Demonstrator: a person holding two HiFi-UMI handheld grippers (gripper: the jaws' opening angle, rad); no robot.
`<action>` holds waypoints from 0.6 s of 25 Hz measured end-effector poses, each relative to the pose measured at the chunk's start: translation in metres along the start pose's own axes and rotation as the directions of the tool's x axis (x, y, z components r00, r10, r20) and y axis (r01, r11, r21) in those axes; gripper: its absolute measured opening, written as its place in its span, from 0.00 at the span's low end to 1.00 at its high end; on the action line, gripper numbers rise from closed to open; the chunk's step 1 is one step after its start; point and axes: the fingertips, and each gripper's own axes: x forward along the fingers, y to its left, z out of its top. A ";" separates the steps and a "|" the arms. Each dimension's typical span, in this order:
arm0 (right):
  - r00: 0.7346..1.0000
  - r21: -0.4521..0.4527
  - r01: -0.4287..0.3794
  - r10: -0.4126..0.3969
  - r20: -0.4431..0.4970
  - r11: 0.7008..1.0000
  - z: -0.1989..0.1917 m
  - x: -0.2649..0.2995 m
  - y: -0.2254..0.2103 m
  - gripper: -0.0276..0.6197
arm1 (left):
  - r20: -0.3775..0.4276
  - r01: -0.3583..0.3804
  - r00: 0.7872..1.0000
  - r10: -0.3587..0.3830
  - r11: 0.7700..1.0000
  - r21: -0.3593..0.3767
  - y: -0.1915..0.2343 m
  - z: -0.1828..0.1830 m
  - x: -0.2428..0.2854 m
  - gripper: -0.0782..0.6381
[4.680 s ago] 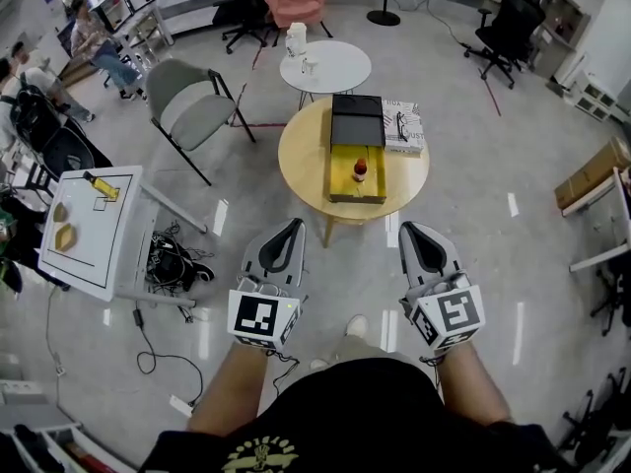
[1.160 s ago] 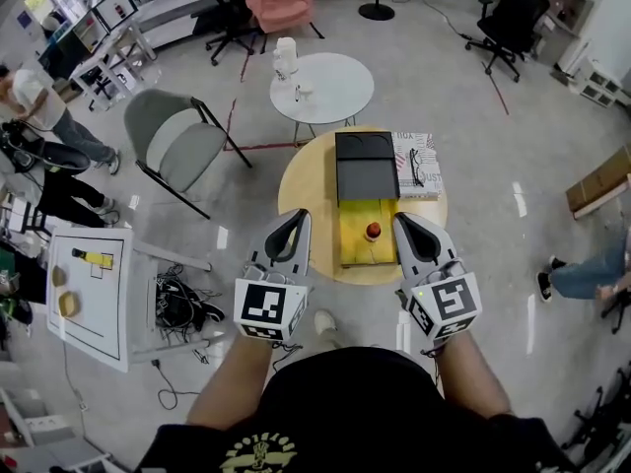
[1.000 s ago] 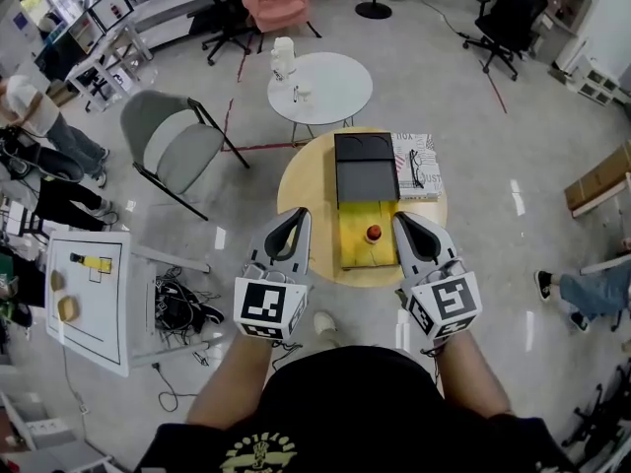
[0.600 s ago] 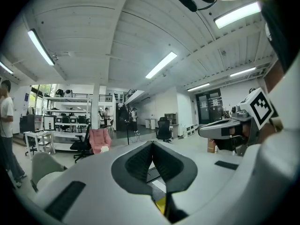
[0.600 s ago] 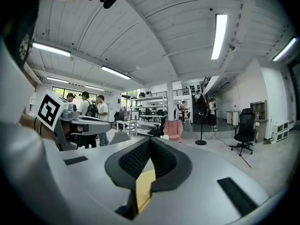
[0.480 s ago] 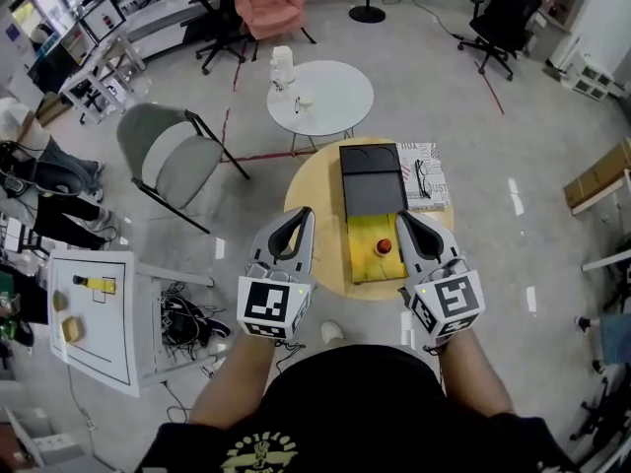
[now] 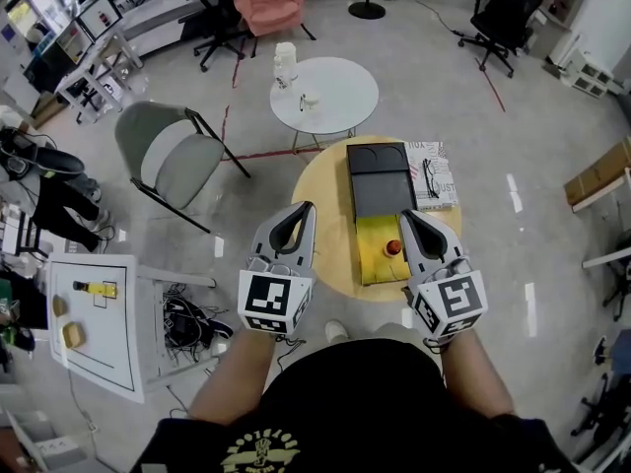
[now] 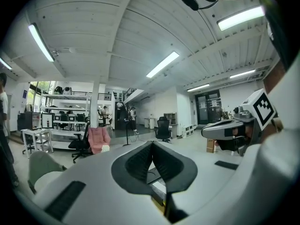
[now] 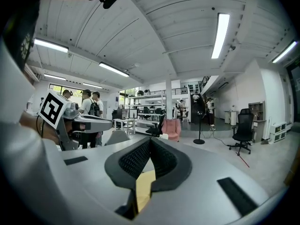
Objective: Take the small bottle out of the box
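— Since both grippers hang short of the box, is any of the job done?

— None, by my reading. On the left gripper (image 7: 302, 212) the jaws are pressed together with nothing between them. The right gripper (image 7: 410, 217) is the same, clenched and empty. Neither touches the box (image 7: 379, 270).

— And the small bottle (image 7: 393, 248)?

— It stands upright, red-capped, inside the box's yellow tray toward the right wall, just past the right gripper's tip. Everything is left to do: part the jaws, come down over it, close, lift it out.

— Is there room for that?

— The tray is open on top and the bottle stands alone, so a drop from above looks free. It sits close to the right wall, though, so one jaw must slip in between. The box's near edge also lies close to the round bench's (image 7: 330, 215) rim, and a knock could shove it toward the drop.

— Farther off?

— Joined to the box's far end is a flat black panel (image 7: 378, 180). It is probably the lid folded back, but I can't be sure from this height. To the right of it lies a book (image 7: 432, 156) with spectacles on it. Beyond the box, off the bench, stands a small white table (image 7: 335, 92). A grey chair (image 7: 173, 161) stands to the box's left, well apart.
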 end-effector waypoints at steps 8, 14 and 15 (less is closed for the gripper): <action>0.999 -0.027 -0.033 0.034 0.013 0.999 -0.001 0.001 -0.013 0.07 | -0.011 0.010 1.000 -0.010 1.000 0.003 -0.011 -0.002 0.015 0.13; 0.997 -0.050 -0.078 0.079 0.013 0.996 0.000 0.012 -0.031 0.07 | -0.008 -0.035 0.999 0.035 0.999 -0.002 -0.011 0.005 0.031 0.13; 0.996 -0.049 -0.084 0.085 0.012 0.995 -0.001 0.014 -0.036 0.07 | -0.008 -0.040 0.999 0.040 0.999 -0.001 -0.012 0.005 0.035 0.13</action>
